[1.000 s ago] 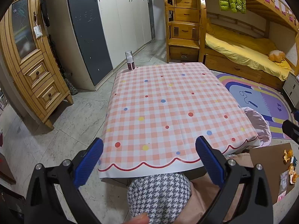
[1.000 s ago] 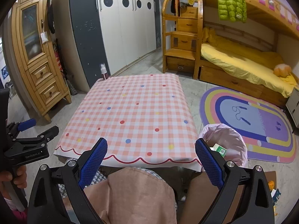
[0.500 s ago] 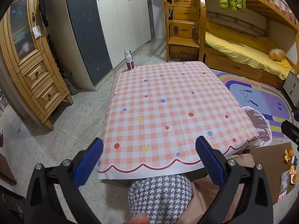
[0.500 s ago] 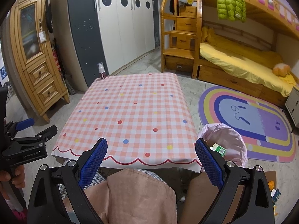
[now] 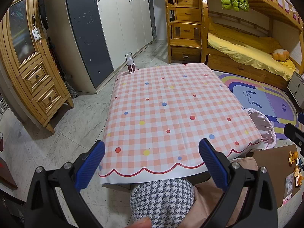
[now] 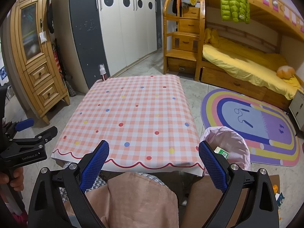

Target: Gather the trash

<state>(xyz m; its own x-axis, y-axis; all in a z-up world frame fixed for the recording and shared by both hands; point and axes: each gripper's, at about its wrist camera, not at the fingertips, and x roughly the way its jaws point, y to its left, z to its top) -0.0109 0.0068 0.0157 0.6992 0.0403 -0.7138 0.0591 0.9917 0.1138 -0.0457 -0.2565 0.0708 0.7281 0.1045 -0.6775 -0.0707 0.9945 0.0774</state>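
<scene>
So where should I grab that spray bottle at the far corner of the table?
Take the spray bottle around its dark lower body, fingers level, coming from the near side across the table. It stands upright, and its clear cap might slip off.

Pale marble-tile floor [image 5: 62, 133]. Wooden cabinet [image 5: 28, 60] at left, white-and-grey wardrobe [image 5: 114, 19] behind. Wooden bunk bed [image 6: 247, 60] at right — yellow bedding, stair drawers [image 6: 182, 38]. Rainbow rug [image 6: 252, 125] beside checked-cloth table [image 6: 136, 114].

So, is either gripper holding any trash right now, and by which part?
Nothing is held. The left gripper and the right gripper are both open, with only the tablecloth visible between their fingers.
</scene>
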